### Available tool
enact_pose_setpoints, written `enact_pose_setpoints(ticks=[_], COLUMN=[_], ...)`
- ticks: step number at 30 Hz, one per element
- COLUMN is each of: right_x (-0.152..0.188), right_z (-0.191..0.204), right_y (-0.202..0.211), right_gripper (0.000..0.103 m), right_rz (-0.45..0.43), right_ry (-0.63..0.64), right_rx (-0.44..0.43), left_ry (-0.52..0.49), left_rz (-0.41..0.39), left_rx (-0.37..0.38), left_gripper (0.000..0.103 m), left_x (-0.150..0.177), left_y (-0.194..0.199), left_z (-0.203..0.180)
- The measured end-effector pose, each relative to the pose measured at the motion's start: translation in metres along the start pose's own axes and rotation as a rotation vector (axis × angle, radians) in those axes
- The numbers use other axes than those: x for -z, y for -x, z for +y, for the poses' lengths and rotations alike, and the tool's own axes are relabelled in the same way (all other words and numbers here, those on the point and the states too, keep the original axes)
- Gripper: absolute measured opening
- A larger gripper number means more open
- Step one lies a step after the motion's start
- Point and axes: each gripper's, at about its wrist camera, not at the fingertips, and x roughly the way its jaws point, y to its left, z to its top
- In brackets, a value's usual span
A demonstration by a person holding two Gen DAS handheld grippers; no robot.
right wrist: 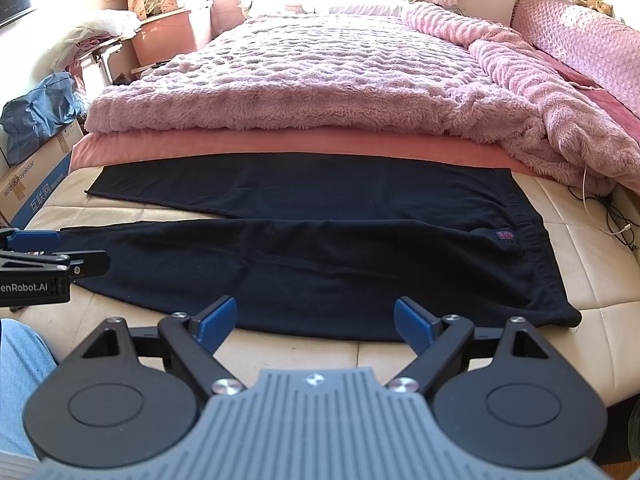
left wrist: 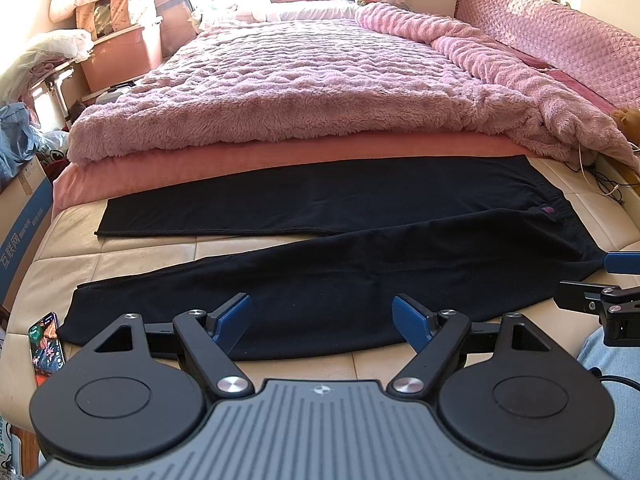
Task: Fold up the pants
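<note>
Right up close, the left tool [left wrist: 322, 322] has its blue fingers [left wrist: 234, 318] spread wide with nothing between them, hovering at the near edge of the pants. Same deal for the right tool [right wrist: 316, 322], spread and empty. Beyond them is the bed [right wrist: 592, 264], cream mattress bare at the foot, with a fluffy pink blanket [left wrist: 304, 84] farther back. The black pants [left wrist: 320, 280] lie flat across that bare part, legs splayed left, waistband right. A phone [left wrist: 47, 346] sits just beside the near leg's cuff.
</note>
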Motion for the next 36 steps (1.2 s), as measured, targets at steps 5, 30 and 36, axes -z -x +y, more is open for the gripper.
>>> enact_pose_setpoints(ticks=[5, 30, 36], right_x=[0.0002, 0.0003, 0.0002], right_z=[-0.0001, -0.0006, -0.0005], right_y=[0.0001, -0.0001, -0.0001], right_gripper=[0.082, 0.082, 0.082], right_rz=[0.000, 0.000, 0.000], right_ry=[0.000, -0.003, -0.003], right_rx=[0.000, -0.001, -0.001], left_ry=[0.001, 0.003, 0.002], left_rz=[-0.001, -0.003, -0.003], left_rx=[0.000, 0.002, 0.003], left_gripper=[0.094, 0.094, 0.094], left_x=[-0.0002, 0.0000, -0.0003], left_y=[0.0003, 0.0027, 0.0029], left_z=[0.0000, -0.0016, -0.0019])
